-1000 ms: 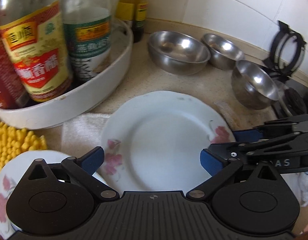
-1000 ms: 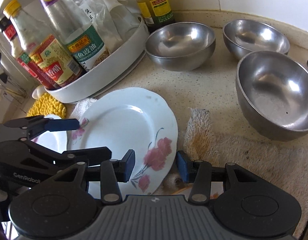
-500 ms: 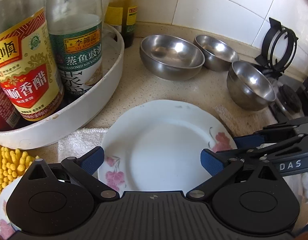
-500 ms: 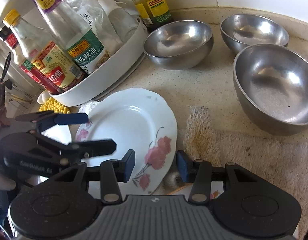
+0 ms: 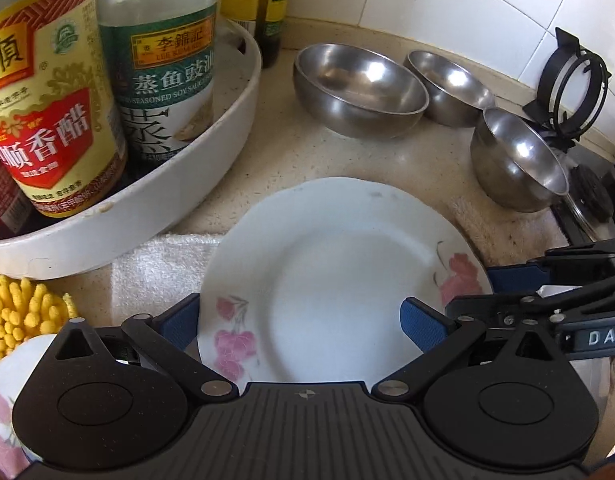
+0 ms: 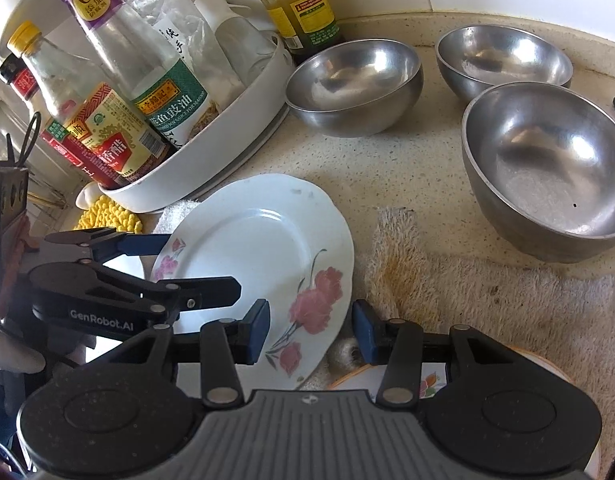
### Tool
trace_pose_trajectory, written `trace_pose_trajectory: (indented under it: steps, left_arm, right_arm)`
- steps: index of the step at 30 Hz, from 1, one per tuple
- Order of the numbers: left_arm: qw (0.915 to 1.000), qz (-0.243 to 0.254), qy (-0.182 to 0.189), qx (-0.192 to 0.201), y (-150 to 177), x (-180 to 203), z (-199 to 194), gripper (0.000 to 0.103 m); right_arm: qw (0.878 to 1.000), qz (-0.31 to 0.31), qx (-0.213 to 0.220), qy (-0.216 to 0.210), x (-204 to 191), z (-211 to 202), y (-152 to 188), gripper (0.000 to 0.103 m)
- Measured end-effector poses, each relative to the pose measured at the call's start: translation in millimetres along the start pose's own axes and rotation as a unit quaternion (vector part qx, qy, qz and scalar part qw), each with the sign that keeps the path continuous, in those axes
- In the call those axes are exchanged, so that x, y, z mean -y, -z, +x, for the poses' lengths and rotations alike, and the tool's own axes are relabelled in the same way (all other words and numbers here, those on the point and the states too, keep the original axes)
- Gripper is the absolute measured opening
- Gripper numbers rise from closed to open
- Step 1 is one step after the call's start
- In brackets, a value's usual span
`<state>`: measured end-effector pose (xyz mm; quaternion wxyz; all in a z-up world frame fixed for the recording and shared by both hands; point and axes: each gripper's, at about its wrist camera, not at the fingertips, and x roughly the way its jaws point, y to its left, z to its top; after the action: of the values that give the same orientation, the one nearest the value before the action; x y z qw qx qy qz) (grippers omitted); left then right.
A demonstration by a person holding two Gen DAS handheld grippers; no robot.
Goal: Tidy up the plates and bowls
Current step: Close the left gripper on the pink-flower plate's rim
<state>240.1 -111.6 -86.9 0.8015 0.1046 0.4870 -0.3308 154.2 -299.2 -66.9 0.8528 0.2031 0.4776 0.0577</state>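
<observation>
A white plate with pink flowers (image 5: 331, 280) lies on the counter, its left edge on a white towel; it also shows in the right wrist view (image 6: 263, 264). My left gripper (image 5: 303, 320) is open, its blue pads straddling the plate's near rim. My right gripper (image 6: 309, 330) is open around the plate's right rim and shows at the right of the left wrist view (image 5: 519, 292). Three steel bowls (image 6: 355, 84) (image 6: 503, 60) (image 6: 547, 168) stand behind on the counter. A second flowered plate (image 5: 3, 412) lies at lower left, a third (image 6: 423, 380) under my right gripper.
A white tray (image 5: 179, 184) holding sauce bottles (image 5: 47, 92) stands at the left. A yellow mat (image 5: 19, 316) lies below it. A stained beige towel (image 6: 487, 300) covers the counter at right. A stove edge and black ring stand (image 5: 571, 88) are far right.
My left gripper has moved forward and lower, so the plate's near rim now sits between its pads. The right gripper has barely moved. Both stay open.
</observation>
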Motion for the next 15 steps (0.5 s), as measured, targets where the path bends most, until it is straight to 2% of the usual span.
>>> trace_pose_trajectory:
  steps: [4,8,12,15]
  left_arm:
    - [1.0000,-0.003,0.003,0.000,3.4,-1.1,-3.0,0.102]
    - [0.9999,-0.013,-0.010,0.000,5.4,3.9,-5.0,0.102]
    - [0.9986,-0.052,0.009,-0.004,2.1,-2.3,-9.1,0.102]
    - [0.9981,-0.059,0.015,-0.005,3.5,-0.7,-11.7,0.102]
  right_arm:
    - [1.000,0.021,0.004,-0.008,-0.8,-0.1,1.2,0.055]
    - [0.999,0.029,0.007,-0.012,-0.4,-2.0,0.8,0.055]
    - [0.999,0.039,0.015,-0.017,1.9,-9.3,-2.8,0.055]
    - [0.999,0.042,0.022,-0.016,2.6,-14.6,-4.5,0.055]
